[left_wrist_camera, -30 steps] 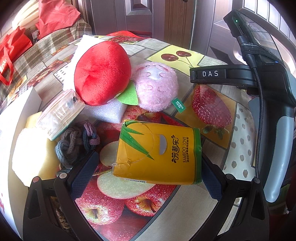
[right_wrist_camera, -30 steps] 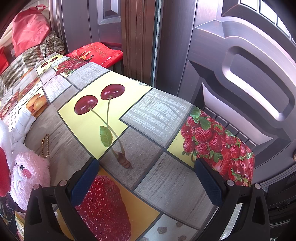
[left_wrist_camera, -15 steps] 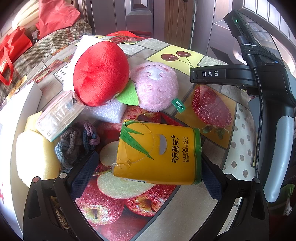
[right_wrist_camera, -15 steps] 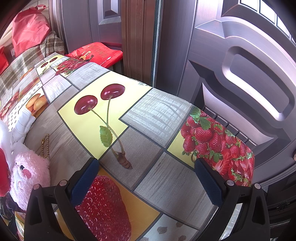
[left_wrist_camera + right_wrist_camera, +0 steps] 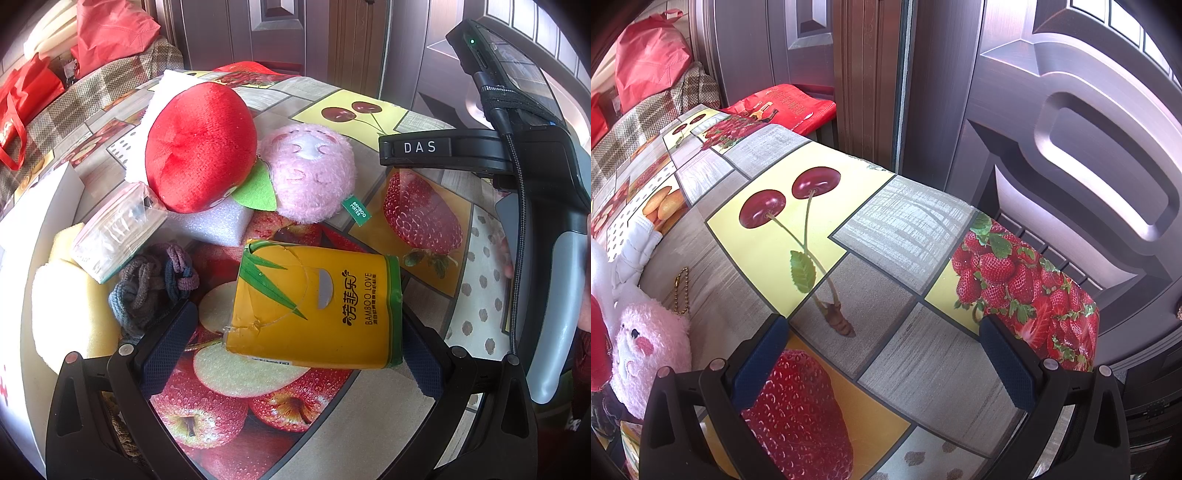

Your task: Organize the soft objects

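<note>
The yellow tissue pack [image 5: 317,306] lies flat on the desk [image 5: 476,295], between the wide-spread fingers of the left tongs [image 5: 295,350]; neither pad appears to touch it. Just behind it sit a white foam block [image 5: 218,223], a red plush apple [image 5: 199,147] leaning on a pink plush ball [image 5: 310,173], and to the left a tangle of grey hair ties [image 5: 151,284], a clear plastic packet [image 5: 114,229] and a yellow sponge [image 5: 70,306]. The right tongs [image 5: 882,365] are also wide and hold nothing, poised above a bare patch of the fruit-print cloth well apart from the pile.

If the left tongs close on the pack, the thin wrapper may crumple or slip, since its front is already torn. The left finger stands close to the hair ties and could snag them, and a push forward could nudge the foam block and tip the apple.

A white box [image 5: 37,206] at the left edge is cut off, so its opening and contents cannot be judged. The pack's near edge is partly hidden by the tongs. From the right camera only a pink plush [image 5: 646,350] with a bead chain [image 5: 681,291] shows at the margin; the rest of the pile is out of view. What lies under the apple is unclear.
</note>
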